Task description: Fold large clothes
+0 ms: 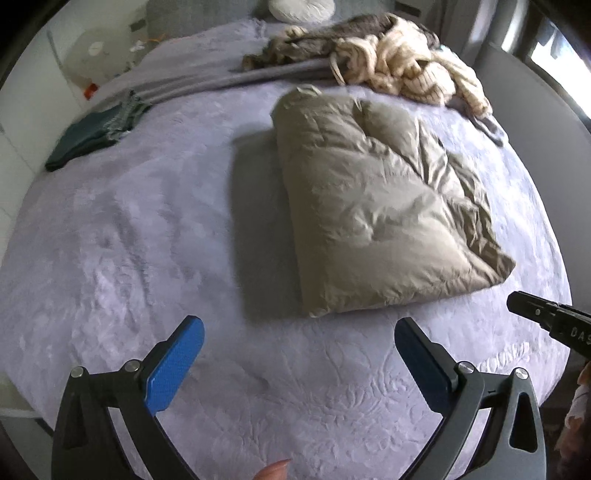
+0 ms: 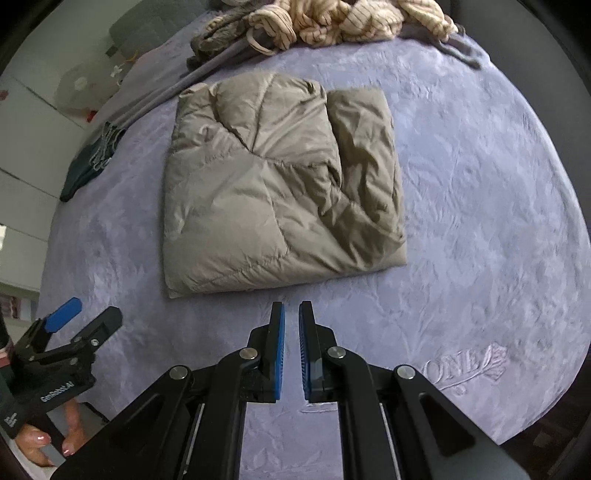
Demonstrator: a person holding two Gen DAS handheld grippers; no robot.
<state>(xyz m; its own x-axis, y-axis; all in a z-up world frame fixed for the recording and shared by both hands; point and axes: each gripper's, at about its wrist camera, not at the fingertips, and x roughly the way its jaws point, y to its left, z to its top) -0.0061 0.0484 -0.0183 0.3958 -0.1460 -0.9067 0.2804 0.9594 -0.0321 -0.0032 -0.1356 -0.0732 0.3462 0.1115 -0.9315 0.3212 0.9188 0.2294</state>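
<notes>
Two hand-held grippers are hovering over the near edge of the bed [image 2: 480, 221], neither touching cloth. I am holding the left hand-held gripper [image 1: 299, 345] with its blue pads spread wide and nothing between them; the right hand-held gripper [image 2: 291, 350] is showing its pads nearly together, only a slim gap left, also gripping nothing. A folded khaki puffer jacket [image 2: 280, 192] is lying flat in the middle of the lavender bedspread, just beyond both sets of fingertips and apart from them. Along the far side, a heap of cream striped clothing [image 1: 413, 70] is sitting beside a mottled brown garment [image 1: 325, 40], with grey fabric [image 1: 229, 79] stretching out beneath them. A folded dark green garment [image 1: 92, 134] is resting near the left edge. A pale round cushion [image 1: 301, 9] is being cut off by the top of the left view. Blurred white furniture left of the bed is hard to make out. Fingers [image 2: 72, 432] with painted nails are showing partly at the lower left.
</notes>
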